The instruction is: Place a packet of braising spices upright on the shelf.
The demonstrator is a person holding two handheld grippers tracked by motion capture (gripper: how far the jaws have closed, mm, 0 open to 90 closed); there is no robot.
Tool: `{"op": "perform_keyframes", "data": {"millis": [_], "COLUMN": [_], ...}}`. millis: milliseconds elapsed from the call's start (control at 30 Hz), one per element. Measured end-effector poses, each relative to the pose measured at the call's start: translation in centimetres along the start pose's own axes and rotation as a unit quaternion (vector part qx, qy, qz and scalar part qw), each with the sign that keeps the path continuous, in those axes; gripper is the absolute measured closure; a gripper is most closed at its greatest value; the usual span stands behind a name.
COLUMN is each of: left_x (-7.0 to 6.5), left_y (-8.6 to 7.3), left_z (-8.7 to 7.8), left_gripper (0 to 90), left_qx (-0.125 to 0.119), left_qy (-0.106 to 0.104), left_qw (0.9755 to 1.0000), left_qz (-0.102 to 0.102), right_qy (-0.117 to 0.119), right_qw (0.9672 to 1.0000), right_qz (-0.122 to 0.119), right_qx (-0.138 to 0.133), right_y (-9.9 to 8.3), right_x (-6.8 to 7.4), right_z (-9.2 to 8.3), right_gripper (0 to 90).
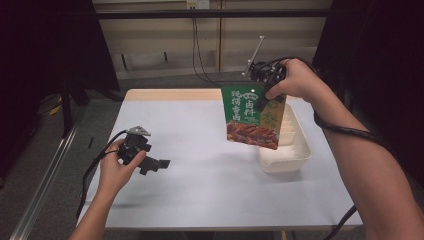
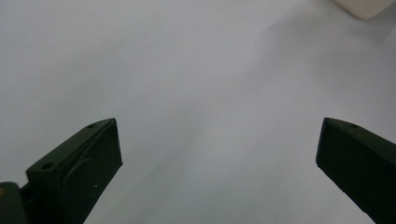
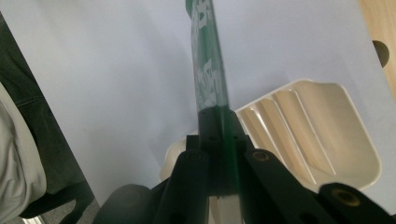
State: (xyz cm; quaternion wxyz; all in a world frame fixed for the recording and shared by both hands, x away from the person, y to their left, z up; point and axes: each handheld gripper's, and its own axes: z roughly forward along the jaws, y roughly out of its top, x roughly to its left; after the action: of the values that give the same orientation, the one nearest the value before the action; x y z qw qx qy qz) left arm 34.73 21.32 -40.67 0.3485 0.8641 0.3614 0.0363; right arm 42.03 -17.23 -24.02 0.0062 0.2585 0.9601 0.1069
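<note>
Green packet (image 1: 251,116) in raised right gripper (image 1: 263,102)

Packet (image 1: 251,116): green, with white characters, a yellow side panel and red-brown food pictured low on its face. Tray (image 1: 295,150) beside the packet: cream-white, ribbed. Table (image 1: 200,175): pale grey-white, tan wood strip along far edge. Both grippers were black.

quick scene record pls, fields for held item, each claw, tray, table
held item: green sauce packet, hanging upright in the air, partly in front of the tray
right claw: shut on the packet's top edge
left claw: open, nothing between its jaws, low over the table
tray: white ribbed tray, at the table's right side, nothing seen in it
table: pale grey top, wooden strip at far edge
</note>
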Motion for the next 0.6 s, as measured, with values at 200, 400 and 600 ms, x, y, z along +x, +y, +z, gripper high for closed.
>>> {"op": "perform_keyframes", "data": {"millis": [200,400,600], "left_x": [0.0,0.0,0.2], "left_y": [-0.7,-1.2,-1.8], "left_z": [0.6,0.7,0.7], "left_gripper": [0.0,0.0,0.0], "left_qx": [-0.009,-0.009,-0.011], "left_qy": [-0.003,-0.001,-0.003], "left_qw": [0.9999,0.9999,0.9999], "left_qz": [-0.009,-0.007,-0.007], "right_qy": [-0.006,-0.012,-0.012], "right_qw": [0.9999,0.9998,0.9995], "right_qz": [0.009,0.016,0.027], "right_qx": [0.002,-0.002,-0.005], "right_y": [-1.1,-2.5,-3.7], "right_x": [-0.3,-0.6,-0.8], "right_z": [-0.4,-1.0,-1.6], "right_gripper": [90.0,90.0,90.0]}}
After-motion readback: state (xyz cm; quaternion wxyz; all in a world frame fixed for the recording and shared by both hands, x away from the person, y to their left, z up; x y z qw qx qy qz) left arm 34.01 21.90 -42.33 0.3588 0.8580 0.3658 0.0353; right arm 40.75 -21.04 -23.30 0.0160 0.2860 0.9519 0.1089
